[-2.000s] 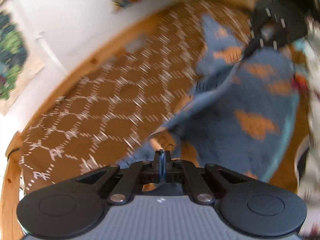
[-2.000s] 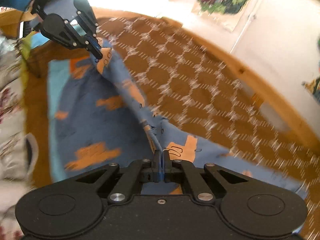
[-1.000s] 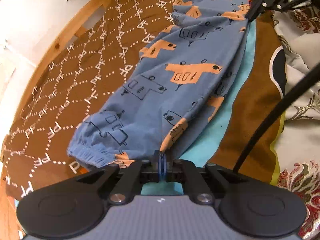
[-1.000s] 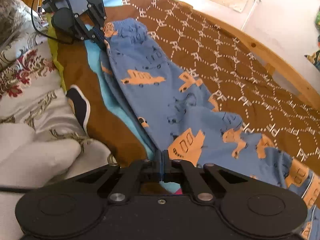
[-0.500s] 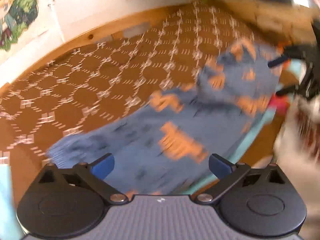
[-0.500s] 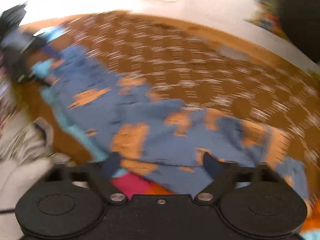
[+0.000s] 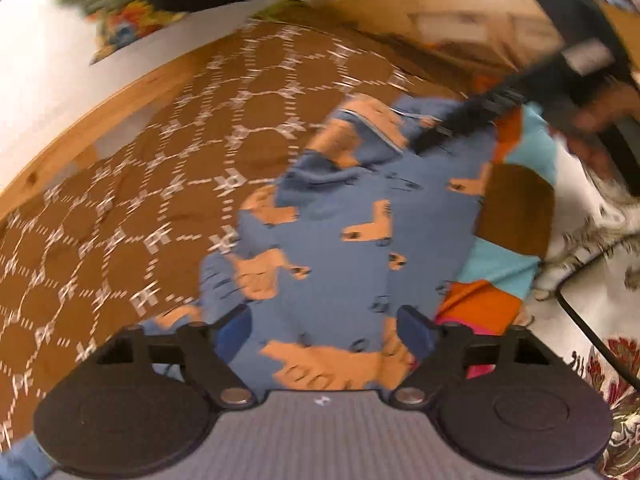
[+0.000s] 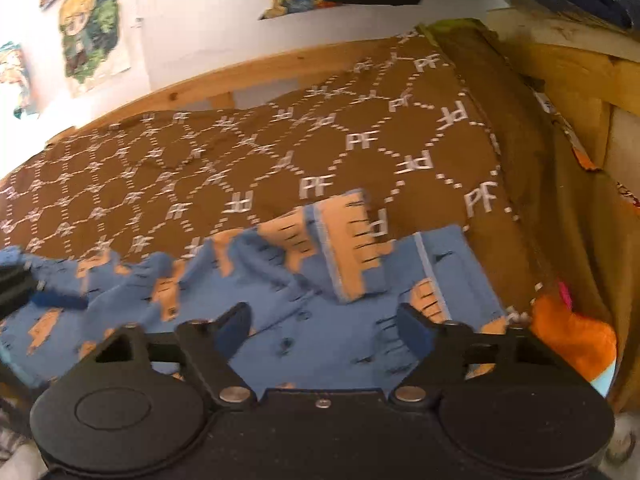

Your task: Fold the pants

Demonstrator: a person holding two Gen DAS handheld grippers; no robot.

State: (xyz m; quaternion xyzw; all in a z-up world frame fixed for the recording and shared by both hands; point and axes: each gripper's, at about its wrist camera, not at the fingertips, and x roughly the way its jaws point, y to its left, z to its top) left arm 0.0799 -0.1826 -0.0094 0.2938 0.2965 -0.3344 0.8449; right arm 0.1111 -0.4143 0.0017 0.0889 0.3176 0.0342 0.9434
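Blue pants [image 7: 360,248] with orange prints lie folded lengthwise on the brown patterned bedspread [image 7: 140,200]. My left gripper [image 7: 325,330] hovers over one end of them. Its jaws stand wide and are closing, with cloth below them and the pads pressing on nothing. In the right wrist view the pants [image 8: 312,332] show a rumpled waistband [image 8: 348,248] turned up. My right gripper [image 8: 324,326] hangs over that end, its jaws likewise wide and closing on nothing. The right gripper [image 7: 468,120] appears blurred at the far end in the left wrist view. The left gripper [image 8: 24,288] shows at the left edge of the right wrist view.
A wooden bed frame [image 8: 248,76] borders the bedspread, with a white wall and posters [image 8: 92,24] behind. A teal, orange and brown cloth [image 7: 508,216] lies beside the pants. Floral bedding [image 7: 600,320] with a black cable [image 7: 580,312] lies on the right.
Both grippers were shut on the pants' edge a second ago and have let go and opened. Both have swung sideways over the pants, which now lie on the bed.
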